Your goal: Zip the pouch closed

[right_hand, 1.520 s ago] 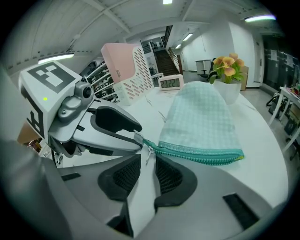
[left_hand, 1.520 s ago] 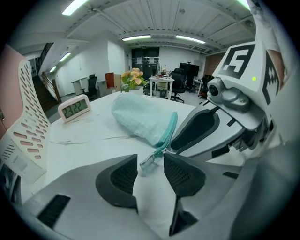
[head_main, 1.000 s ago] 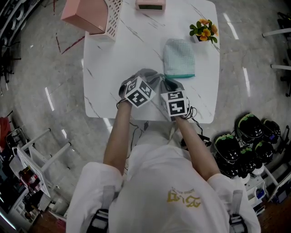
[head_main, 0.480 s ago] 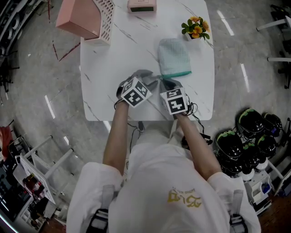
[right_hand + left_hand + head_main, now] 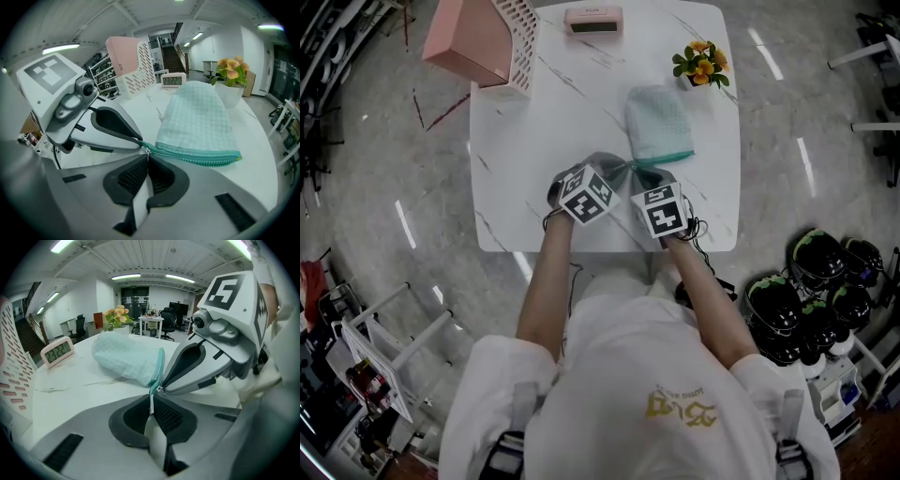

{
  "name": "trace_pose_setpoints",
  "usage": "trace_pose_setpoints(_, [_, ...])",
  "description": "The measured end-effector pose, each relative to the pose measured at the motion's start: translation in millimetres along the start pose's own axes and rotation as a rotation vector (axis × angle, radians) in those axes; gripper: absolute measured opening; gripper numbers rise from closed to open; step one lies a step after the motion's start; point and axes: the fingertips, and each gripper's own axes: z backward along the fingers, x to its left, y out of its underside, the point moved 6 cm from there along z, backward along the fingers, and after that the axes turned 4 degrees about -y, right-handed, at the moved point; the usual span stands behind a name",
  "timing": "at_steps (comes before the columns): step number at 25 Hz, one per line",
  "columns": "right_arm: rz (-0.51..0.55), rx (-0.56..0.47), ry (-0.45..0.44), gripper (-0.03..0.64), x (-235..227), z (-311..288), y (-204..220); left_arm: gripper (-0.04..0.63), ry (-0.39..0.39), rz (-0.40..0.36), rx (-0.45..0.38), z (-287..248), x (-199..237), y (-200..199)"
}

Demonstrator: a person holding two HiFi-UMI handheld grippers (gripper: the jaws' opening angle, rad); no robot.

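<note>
- L tool [image 5: 151, 398] — jaws have just been closing. Now pinched nearly together on the near corner of the pouch [image 5: 199, 117], w/ a thin pale strip of it btw the pads.
- R tool [image 5: 147, 161] — jaws clamped tight on a thin metal bit at that same corner, prob the zip pull [image 5: 148, 153]. Too small to be sure.
- Head view vs a sec and half a sec back: both tools at the same spot by the pouch's near edge, hands barely shifted, pouch lying as before. Only the framing drifts a bit.
- Meaning for task: grip setup looks done, w/ one tool anchoring the corner and the other on the pull.
- Zip [image 5: 201, 157] not yet run, as I judge it. The pull sits at the tool end and the whole teal tooth line stretches away to the far end w/ a yellow tip. Can't tell if the teeth are meshed.
- Next step, my guess: R drags the pull along the zip while L holds the corner taut.
- Where: pouch lies flat on the white marble-look tabletop [image 5: 572, 103], mid-right. Rounded end points away from the person, zip edge nearest them, corner held by both tools.
- Writing: clock [image 5: 57, 351] at the far edge shows digits that look like 22:22. Small, not certain.
- Marker cubes [image 5: 664, 208] carry b/w square codes only, no words.
- Yellow print on the person's shirt [image 5: 680, 405] is upside down and unreadable.
- No brand or label seen on the pouch, pink basket [image 5: 483, 42] or flowers [image 5: 701, 64].
</note>
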Motion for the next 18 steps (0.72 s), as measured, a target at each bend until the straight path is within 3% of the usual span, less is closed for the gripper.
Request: trace_pose_setpoints(18, [0.059, 0.032, 0.022, 0.017, -1.9, 4.7, 1.3, 0.035, 0.025, 0.092, 0.009, 6.4, -2.3, 4.1])
